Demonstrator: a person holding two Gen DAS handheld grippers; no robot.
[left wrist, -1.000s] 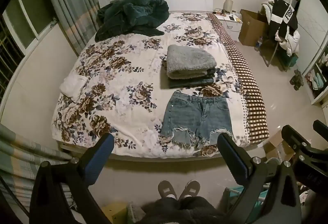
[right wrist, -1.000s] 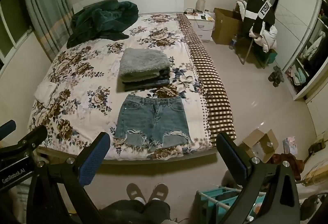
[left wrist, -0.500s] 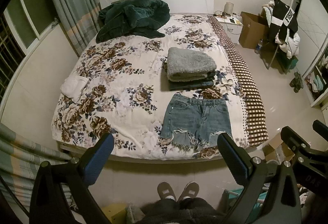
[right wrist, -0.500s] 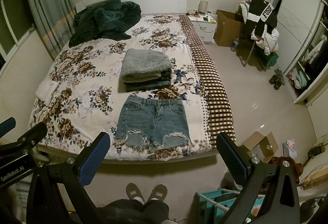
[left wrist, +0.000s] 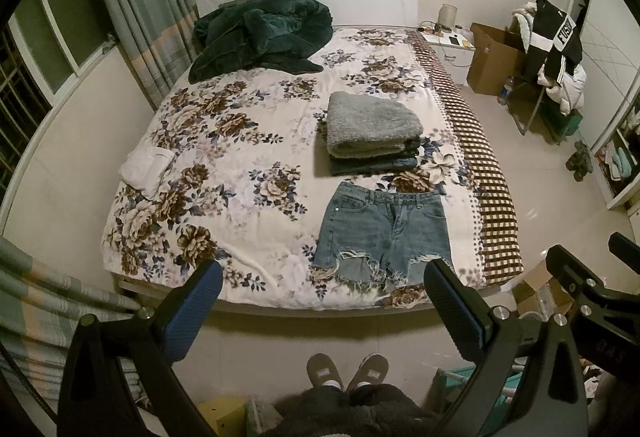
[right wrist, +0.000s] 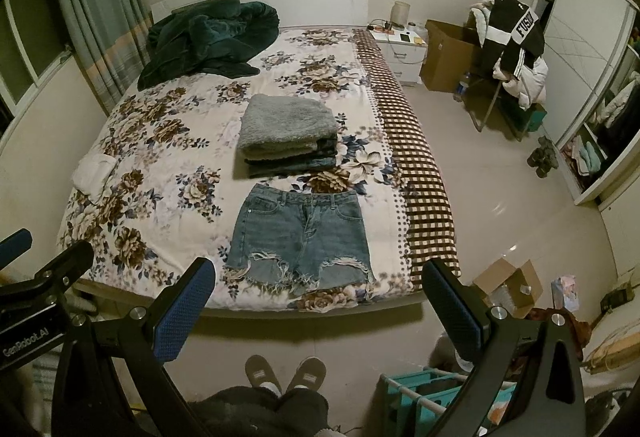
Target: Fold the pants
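Note:
A pair of frayed blue denim shorts (left wrist: pixel 384 233) lies flat and unfolded near the foot edge of the floral bed, waistband toward the headboard; it also shows in the right wrist view (right wrist: pixel 300 237). My left gripper (left wrist: pixel 322 311) is open and empty, held well back from the bed above the floor. My right gripper (right wrist: pixel 318 311) is open and empty too, also back from the bed. A stack of folded clothes with a grey fleece on top (left wrist: pixel 370 129) sits just beyond the shorts, seen again in the right wrist view (right wrist: pixel 288 131).
A dark green blanket (left wrist: pixel 260 33) is heaped at the headboard. A white folded cloth (left wrist: pixel 148 167) lies at the bed's left edge. My slippered feet (left wrist: pixel 346 371) stand at the bed's foot. A teal rack (right wrist: pixel 432 393) and a cardboard box (right wrist: pixel 508 283) are at the right.
Both views have tilted slightly, so the bed sits a little lower in frame. Both grippers stay open and the clothes have not moved.

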